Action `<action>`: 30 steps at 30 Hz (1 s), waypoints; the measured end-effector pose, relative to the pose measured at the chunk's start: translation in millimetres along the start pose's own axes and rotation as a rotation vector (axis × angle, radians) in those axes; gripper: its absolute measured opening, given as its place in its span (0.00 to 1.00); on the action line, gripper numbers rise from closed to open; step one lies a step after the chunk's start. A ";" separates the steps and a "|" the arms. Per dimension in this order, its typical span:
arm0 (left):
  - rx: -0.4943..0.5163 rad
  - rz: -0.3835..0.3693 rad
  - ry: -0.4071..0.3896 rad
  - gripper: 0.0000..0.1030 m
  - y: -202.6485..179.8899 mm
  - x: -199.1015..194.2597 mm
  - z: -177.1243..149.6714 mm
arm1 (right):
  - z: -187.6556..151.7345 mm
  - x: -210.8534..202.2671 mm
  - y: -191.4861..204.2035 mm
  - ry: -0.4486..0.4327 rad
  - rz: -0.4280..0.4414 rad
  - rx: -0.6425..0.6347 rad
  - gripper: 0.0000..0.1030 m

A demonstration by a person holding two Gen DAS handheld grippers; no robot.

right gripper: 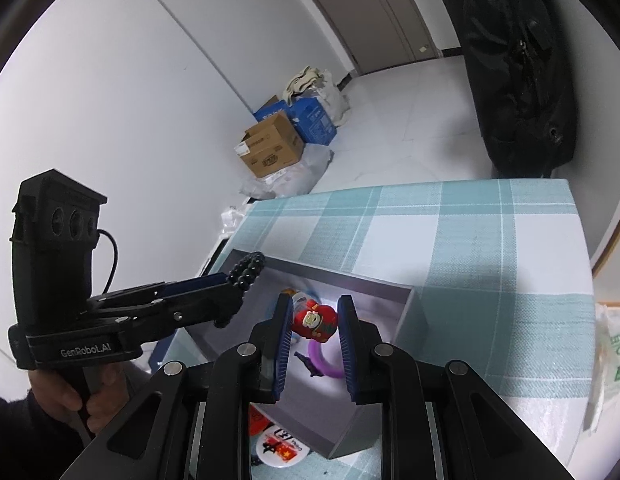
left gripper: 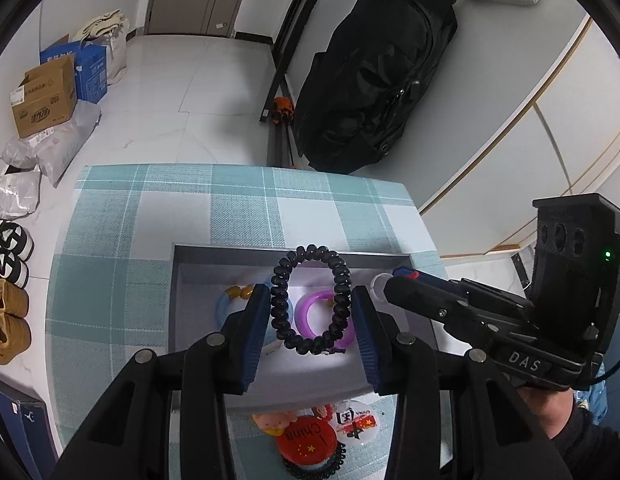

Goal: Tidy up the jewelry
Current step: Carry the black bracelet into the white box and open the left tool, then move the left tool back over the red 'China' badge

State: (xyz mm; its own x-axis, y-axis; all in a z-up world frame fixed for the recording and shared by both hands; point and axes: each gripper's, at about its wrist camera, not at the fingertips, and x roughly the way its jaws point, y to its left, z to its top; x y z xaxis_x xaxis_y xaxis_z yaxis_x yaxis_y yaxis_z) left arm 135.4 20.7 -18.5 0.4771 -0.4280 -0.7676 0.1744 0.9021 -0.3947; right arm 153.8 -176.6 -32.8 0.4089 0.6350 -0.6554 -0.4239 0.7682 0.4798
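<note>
While left gripper (left gripper: 311, 308) clamps black bead bracelet (left gripper: 310, 300) above grey box (left gripper: 229, 250) for drop-in, right gripper (right gripper: 313, 332) holds red charm (right gripper: 314, 322) over same box.

Black beaded bracelet (left gripper: 310, 300) upright above grey tray (left gripper: 181, 280); purple bangle (left gripper: 310, 316) inside.

tablecloth (left gripper: 109, 280): teal and white plaid
tray (left gripper: 229, 250): grey
spiral bracelet (left gripper: 310, 300): black, glossy
ring bangle (left gripper: 305, 314): translucent purple
figurine charm (right gripper: 316, 322): red with gold
round badge (left gripper: 305, 440): red, yellow stars
gripper pads (left gripper: 255, 332): dark blue
</note>
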 end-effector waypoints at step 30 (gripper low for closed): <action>0.106 0.062 -0.083 0.58 -18.2 -26.5 -16.9 | 1.3 -32.8 4.3 -0.120 -0.040 -0.002 0.81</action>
State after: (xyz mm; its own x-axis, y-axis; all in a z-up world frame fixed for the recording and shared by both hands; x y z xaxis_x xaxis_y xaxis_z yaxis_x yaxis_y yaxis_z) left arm 105.0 14.7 0.5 0.5584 -0.3696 -0.7427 0.2307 0.9292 -0.2889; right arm 139.5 -194.1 -8.5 0.5191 0.6090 -0.5997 -0.4067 0.7931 0.4534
